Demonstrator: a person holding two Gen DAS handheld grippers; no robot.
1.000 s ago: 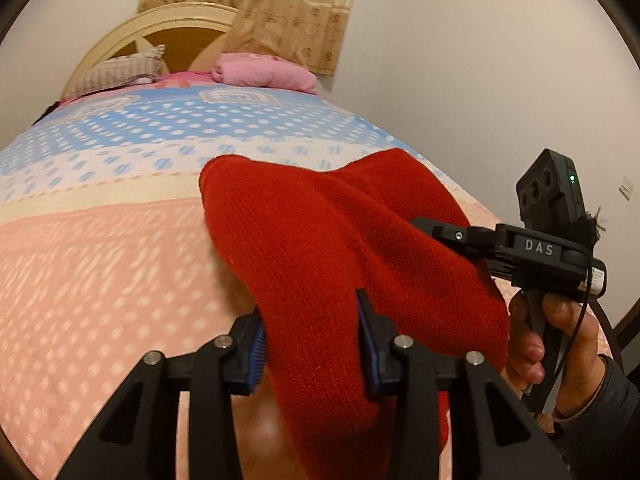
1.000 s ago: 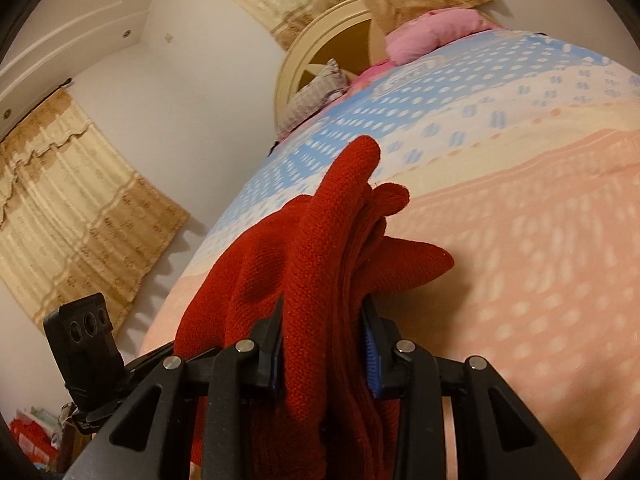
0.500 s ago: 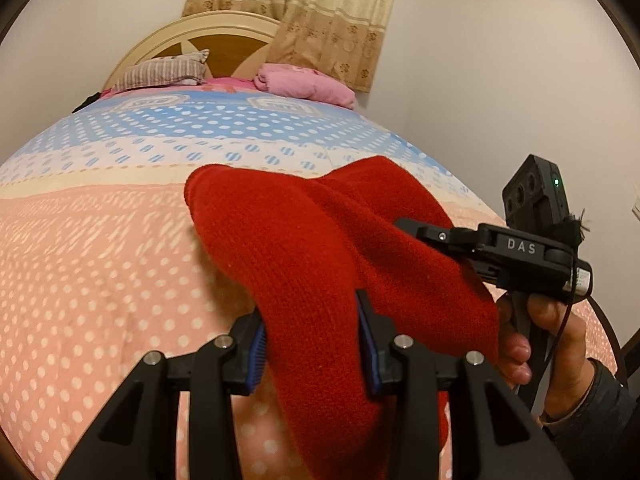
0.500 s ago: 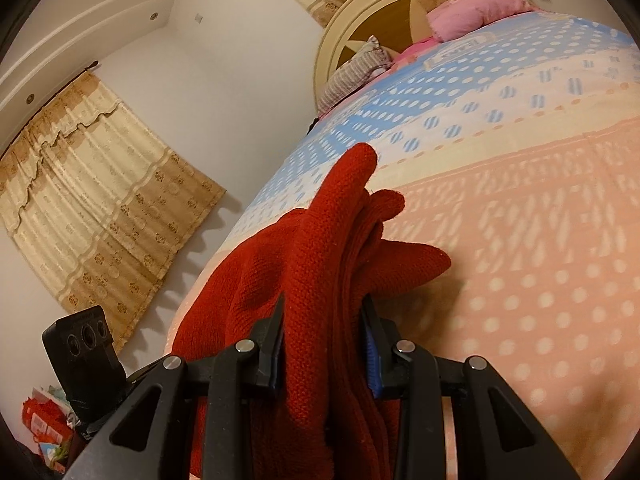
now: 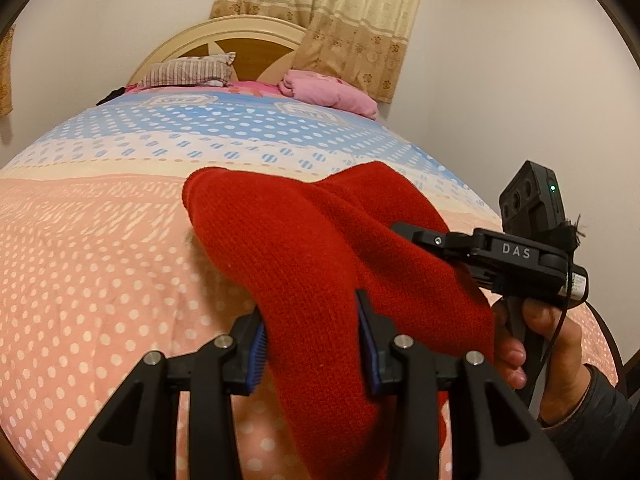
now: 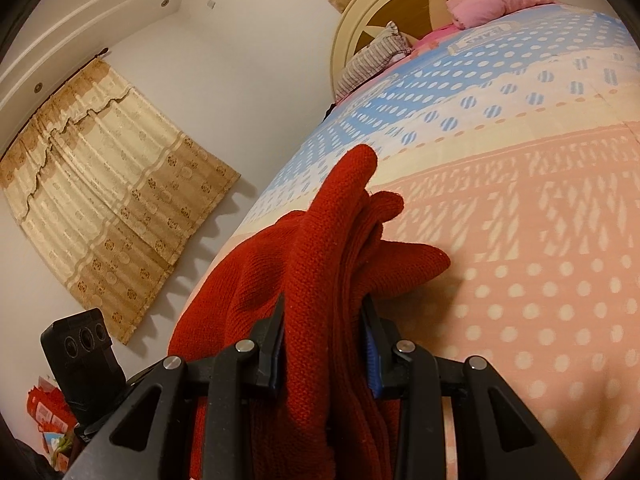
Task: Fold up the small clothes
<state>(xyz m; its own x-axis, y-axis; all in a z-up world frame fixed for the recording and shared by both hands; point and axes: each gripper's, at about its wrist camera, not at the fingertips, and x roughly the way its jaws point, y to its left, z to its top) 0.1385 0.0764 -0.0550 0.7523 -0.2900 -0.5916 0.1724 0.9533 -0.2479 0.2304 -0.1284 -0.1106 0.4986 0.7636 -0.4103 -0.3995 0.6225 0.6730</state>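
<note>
Behind everything stretches the bed [image 5: 100, 264] with its dotted pink-and-blue cover, and in the left wrist view my left tongs [image 5: 312, 340] are clamped on a thick fold of the red knit garment [image 5: 320, 248] at lower centre, with the right tongs [image 5: 424, 236] biting its edge at right. From the right wrist view those tongs [image 6: 324, 344] pinch several bunched layers held above the cover. I judge a layer could slip if my hands pull apart; against the earlier frame, the headboard [image 5: 224, 36] has swung toward centre, grips unchanged.
</note>
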